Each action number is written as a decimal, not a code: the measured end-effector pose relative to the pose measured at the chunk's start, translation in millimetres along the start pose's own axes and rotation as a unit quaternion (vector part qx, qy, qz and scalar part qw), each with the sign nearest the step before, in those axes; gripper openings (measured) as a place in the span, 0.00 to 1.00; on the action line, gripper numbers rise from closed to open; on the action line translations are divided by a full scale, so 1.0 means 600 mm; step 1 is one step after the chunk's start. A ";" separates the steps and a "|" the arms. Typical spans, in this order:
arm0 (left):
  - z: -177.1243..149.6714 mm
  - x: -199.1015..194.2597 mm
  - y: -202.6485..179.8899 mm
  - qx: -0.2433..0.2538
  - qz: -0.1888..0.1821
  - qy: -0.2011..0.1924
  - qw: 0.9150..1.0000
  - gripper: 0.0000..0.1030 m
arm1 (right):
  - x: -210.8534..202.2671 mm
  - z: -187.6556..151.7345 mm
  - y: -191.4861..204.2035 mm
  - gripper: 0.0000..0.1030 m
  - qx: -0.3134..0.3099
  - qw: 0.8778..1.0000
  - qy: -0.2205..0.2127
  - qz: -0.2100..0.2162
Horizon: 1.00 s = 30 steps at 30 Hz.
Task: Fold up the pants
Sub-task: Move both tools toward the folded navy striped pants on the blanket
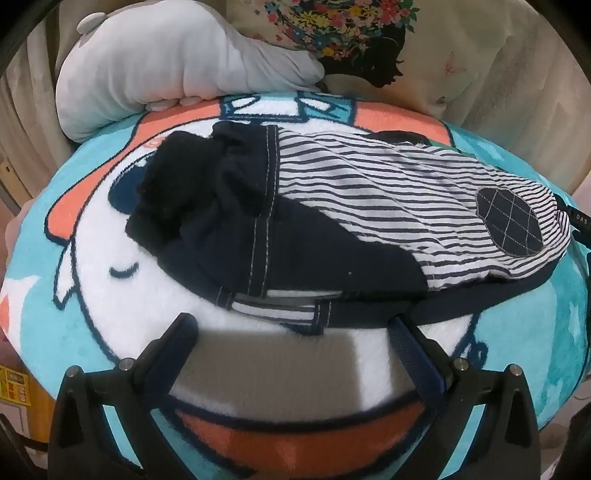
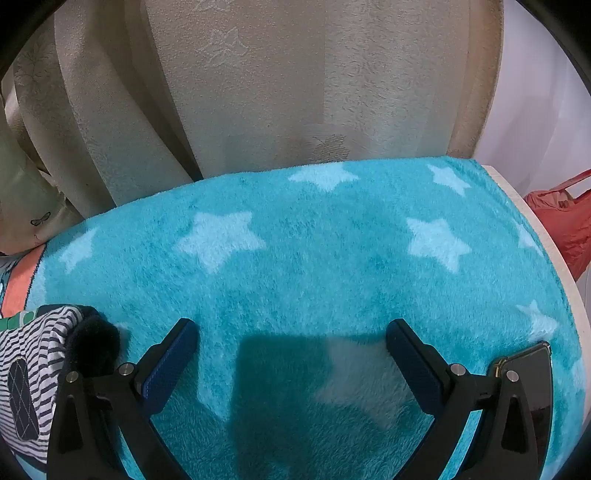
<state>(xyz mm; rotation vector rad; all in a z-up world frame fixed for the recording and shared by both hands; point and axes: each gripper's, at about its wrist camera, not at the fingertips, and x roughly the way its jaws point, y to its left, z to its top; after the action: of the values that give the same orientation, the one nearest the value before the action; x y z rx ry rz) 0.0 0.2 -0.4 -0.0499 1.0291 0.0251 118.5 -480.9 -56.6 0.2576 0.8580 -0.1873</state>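
Tilting steeply down, the left claw (image 1: 295, 325) gapes empty just short of the pants (image 1: 332, 210), bundled on the blanket (image 1: 92, 295). The right claw (image 2: 291, 332), equally wide, hangs over bare blanket beside them.

Item one, the pants (image 1: 332, 218): I saw them lying folded on the blanket (image 1: 92, 295), navy waistband bunched at the left, striped leg with a checked patch (image 1: 509, 221) running right. Item two, my left gripper (image 1: 295, 325): jaws spread wide, nothing between them, its right fingertip at the pants' near edge. Item three, a grey pillow (image 1: 166, 66) behind. Item four, a floral cloth (image 1: 332, 29) beside it.
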 end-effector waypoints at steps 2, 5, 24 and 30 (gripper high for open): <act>-0.001 0.000 0.002 0.001 0.002 -0.005 1.000 1.00 | 0.000 0.000 0.001 1.00 0.000 1.000 0.000 0.000; -0.014 -0.009 -0.003 0.009 0.003 -0.023 1.000 1.00 | 0.000 0.001 0.003 1.00 0.000 1.000 0.000 0.000; -0.046 -0.066 0.018 0.004 -0.013 -0.065 0.998 1.00 | 0.008 0.005 0.002 1.00 0.012 0.999 0.050 -0.001; -0.069 -0.125 0.043 -0.027 -0.023 -0.133 0.990 1.00 | -0.008 -0.017 0.026 0.95 0.038 0.998 0.046 -0.022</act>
<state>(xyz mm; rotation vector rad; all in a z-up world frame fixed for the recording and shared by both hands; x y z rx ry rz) -74.9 23.9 41.8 -0.1167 0.7597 0.0162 112.2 -462.9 -56.9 0.3209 0.9499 -0.2504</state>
